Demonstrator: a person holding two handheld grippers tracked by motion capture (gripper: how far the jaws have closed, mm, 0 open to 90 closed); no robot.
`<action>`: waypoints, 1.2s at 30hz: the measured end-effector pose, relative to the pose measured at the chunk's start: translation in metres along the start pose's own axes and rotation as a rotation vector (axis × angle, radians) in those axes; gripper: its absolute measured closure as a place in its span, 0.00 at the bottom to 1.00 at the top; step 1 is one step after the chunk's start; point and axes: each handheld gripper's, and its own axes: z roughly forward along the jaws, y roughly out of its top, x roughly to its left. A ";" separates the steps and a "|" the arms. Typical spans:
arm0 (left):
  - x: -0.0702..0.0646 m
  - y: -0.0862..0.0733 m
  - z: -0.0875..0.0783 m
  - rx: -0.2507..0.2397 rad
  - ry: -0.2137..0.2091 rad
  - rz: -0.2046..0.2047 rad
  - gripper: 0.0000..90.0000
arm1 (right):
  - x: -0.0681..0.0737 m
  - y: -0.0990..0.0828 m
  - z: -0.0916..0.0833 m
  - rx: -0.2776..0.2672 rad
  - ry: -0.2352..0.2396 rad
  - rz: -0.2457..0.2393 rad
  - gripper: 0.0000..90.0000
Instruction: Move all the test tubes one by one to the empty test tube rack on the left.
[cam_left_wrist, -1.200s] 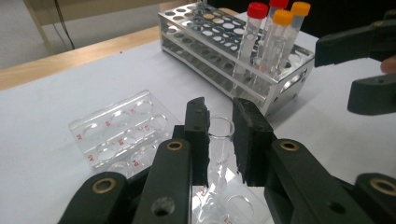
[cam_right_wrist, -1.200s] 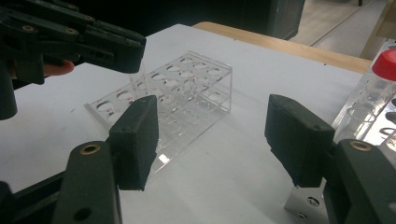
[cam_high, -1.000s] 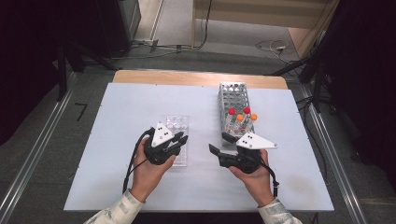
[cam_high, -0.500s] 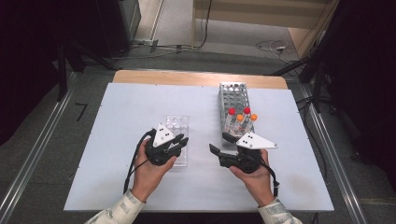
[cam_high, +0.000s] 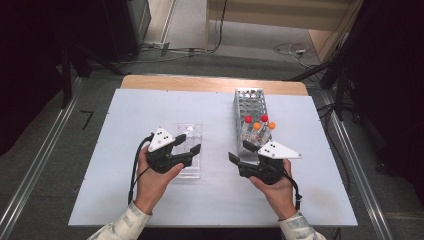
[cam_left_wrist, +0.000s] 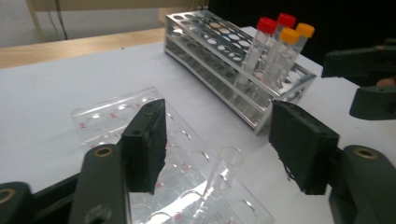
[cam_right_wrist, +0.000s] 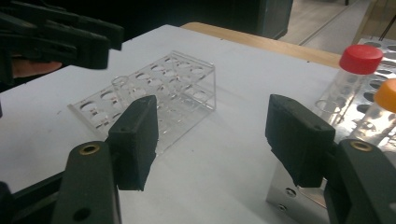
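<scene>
A clear plastic rack (cam_high: 192, 131) lies on the white table (cam_high: 150, 110) left of centre. In its near end stands a clear uncapped tube (cam_left_wrist: 223, 170). My left gripper (cam_high: 189, 146) hovers over that end. Its jaws have just been opening, and the tube stands free between them, untouched by the pads (cam_left_wrist: 148, 144). To the right is a metal rack (cam_high: 250, 107) holding several tubes with red and orange caps (cam_high: 257, 125). My right gripper (cam_high: 242, 152) sits open at the metal rack's near end with nothing between its jaws.
A wooden strip (cam_high: 210, 82) borders the table's far edge. Bare tabletop lies between the two racks and in front of both hands. Metal rails (cam_high: 40, 165) run along the floor on each side. The right gripper view shows the left gripper (cam_right_wrist: 70, 37) beyond the clear rack (cam_right_wrist: 187, 88).
The left gripper's jaws have spread apart over the clear rack's near end. Both hands and the right gripper stay where they were.
</scene>
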 end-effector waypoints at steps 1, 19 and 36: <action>0.000 0.000 0.000 0.000 0.000 0.000 0.38 | -0.001 0.000 0.000 0.000 -0.004 0.001 0.37; 0.009 0.003 -0.008 -0.038 0.031 -0.025 0.35 | -0.036 -0.012 0.025 0.036 -0.185 0.013 0.44; 0.005 0.001 -0.006 -0.032 0.024 -0.020 0.36 | -0.045 -0.016 0.038 0.064 -0.218 0.022 0.77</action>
